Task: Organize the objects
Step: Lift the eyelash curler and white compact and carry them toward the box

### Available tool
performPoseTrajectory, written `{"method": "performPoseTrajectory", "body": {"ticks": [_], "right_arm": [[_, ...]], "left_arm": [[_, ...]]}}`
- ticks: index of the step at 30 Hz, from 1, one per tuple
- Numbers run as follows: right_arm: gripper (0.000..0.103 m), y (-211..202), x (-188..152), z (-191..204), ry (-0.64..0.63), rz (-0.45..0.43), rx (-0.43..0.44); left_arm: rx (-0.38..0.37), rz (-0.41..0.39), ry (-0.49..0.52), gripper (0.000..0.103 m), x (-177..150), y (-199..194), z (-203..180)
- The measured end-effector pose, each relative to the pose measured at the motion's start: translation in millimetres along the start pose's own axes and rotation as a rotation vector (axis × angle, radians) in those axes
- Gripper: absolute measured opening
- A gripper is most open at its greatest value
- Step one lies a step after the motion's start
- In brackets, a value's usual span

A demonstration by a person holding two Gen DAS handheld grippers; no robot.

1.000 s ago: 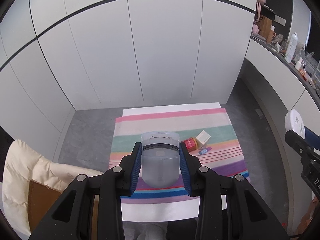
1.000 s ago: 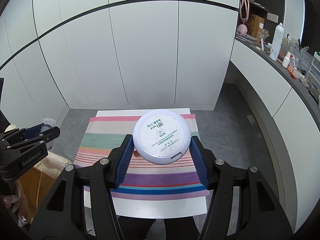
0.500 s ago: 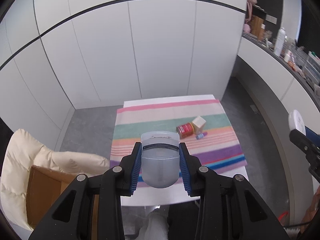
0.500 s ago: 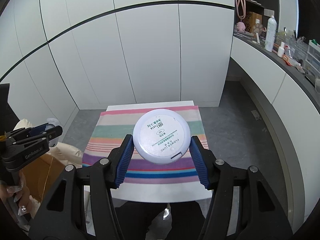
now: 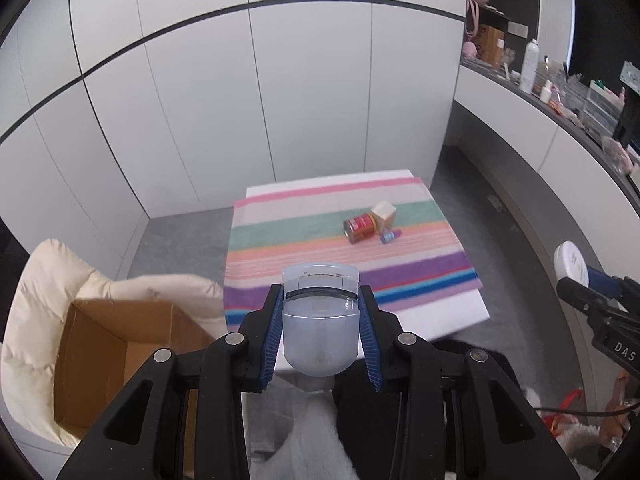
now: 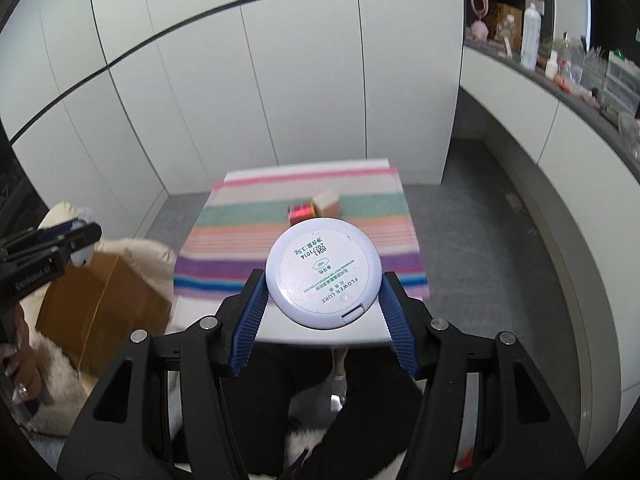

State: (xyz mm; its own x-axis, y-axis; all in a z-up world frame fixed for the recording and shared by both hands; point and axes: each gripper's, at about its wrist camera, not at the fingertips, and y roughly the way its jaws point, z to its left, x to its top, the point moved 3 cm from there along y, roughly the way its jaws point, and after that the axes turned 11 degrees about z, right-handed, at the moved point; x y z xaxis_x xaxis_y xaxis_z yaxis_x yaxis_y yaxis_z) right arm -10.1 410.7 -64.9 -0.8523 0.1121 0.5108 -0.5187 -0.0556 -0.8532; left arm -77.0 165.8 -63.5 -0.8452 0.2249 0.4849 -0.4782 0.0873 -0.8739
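Compact [image 6: 323, 274] clamped in right hand-held gripper [image 6: 323, 314].

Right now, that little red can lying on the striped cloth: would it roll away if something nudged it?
Probably. The red can lies on its side, so a sideways push would likely set it rolling. The cream box and small blue bottle sit close against it and might stop it. The soft striped cloth may slow it too.

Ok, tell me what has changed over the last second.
Both grippers have drawn back from the striped cloth toward the cardboard box, which has come into view at the left. The left gripper still clamps the translucent case, and the right gripper the round compact. The red tin stays put.
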Motion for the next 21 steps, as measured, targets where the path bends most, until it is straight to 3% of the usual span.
{"method": "performPoseTrajectory", "body": {"ticks": [5, 10, 21], "right_arm": [[0.06, -0.9, -32.5, -11.7, 0.039, 0.034, 0.003], [0.06, -1.1, -59.3, -19.1, 0.054, 0.063, -0.036], [0.06, 11.3, -59.8, -8.0, 0.04, 0.102, -0.04]], "left_arm": [[-0.035, 0.051, -0.01, 0.036, -26.9, 2.7, -2.1], [-0.011, 0.056, -0.033, 0.037, -42.8, 6.1, 6.7], [0.004, 0.097, -0.114, 0.037, -63.6, 17.3, 48.9]]}}
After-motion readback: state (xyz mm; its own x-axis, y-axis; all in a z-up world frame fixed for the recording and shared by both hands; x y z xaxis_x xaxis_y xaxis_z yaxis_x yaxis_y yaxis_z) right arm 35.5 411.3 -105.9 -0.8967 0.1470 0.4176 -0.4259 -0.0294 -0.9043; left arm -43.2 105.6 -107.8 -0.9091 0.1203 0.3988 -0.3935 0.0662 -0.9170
